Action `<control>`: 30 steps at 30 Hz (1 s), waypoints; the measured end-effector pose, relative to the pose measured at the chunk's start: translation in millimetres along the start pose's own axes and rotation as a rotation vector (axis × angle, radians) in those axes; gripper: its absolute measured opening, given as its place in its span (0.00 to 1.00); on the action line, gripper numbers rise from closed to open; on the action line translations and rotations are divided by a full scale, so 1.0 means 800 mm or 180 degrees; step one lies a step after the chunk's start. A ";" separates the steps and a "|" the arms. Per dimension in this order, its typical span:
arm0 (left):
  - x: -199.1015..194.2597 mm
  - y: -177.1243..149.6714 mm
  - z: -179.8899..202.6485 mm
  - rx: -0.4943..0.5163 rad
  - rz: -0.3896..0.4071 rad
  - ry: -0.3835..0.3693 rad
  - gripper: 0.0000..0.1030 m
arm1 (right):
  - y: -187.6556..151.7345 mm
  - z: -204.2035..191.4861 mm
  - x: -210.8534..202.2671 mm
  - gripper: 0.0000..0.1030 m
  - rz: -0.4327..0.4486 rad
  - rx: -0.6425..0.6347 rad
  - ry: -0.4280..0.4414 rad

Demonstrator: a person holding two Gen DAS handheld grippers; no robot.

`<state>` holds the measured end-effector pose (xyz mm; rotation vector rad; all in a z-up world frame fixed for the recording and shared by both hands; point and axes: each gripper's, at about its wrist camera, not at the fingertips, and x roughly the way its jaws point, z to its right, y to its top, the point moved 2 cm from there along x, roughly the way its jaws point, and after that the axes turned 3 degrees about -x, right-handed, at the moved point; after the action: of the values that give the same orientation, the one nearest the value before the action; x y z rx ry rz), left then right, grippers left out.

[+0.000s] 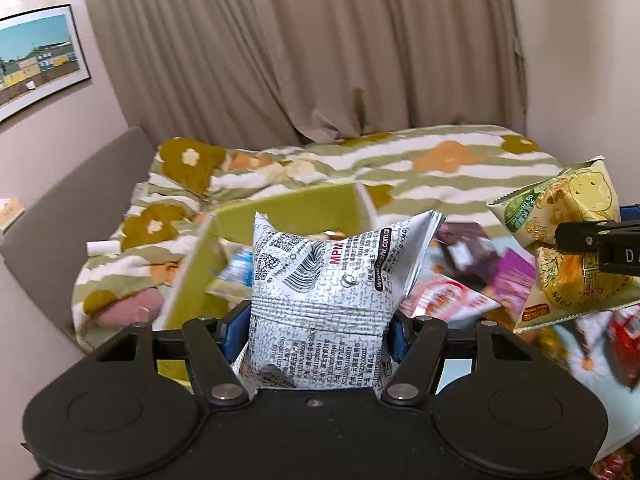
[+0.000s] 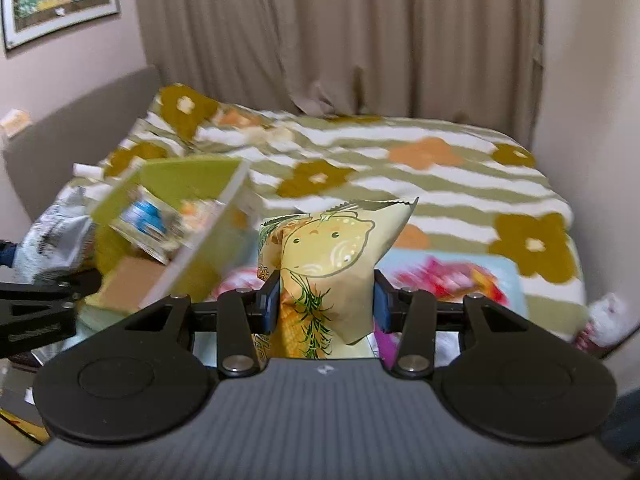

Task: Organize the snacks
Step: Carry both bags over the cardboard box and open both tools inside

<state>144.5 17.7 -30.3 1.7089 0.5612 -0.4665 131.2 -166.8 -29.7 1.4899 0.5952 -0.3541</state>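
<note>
- A green box [image 1: 280, 208], ahead of the left tool [image 1: 318, 332], is seen holding blurred snack packets.
- A white bag [image 1: 320, 288] is clamped by the left tool.
- A yellow bag [image 2: 332, 264] is clamped by the right tool [image 2: 326, 304].

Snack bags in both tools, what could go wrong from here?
1. The left tool pinches the white printed bag low, so its puffed top may flop or slip out.
2. The right tool squeezes the yellow bag at its waist and may crush the contents.
3. The green box looks tilted; bags could spill.
</note>
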 end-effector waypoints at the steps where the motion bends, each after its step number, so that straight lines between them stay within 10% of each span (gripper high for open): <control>1: 0.004 0.004 -0.010 -0.0004 0.0006 0.0021 0.67 | 0.007 -0.012 0.004 0.58 0.0016 -0.0018 0.0023; 11: 0.073 0.029 -0.104 0.0011 -0.0123 0.0054 0.68 | 0.066 -0.131 0.075 0.58 -0.0015 -0.0003 0.0333; 22: 0.173 0.025 -0.138 0.0237 -0.0539 -0.0360 0.69 | 0.093 -0.205 0.165 0.58 -0.0277 0.0115 0.0077; 30: 0.202 0.004 -0.133 0.0462 -0.0699 -0.0628 0.97 | 0.084 -0.216 0.197 0.58 -0.0478 0.0145 -0.0210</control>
<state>277.0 139.9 -100.9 1.7212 0.5847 -0.8410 271.1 30.6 -60.6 1.4750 0.6514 -0.5344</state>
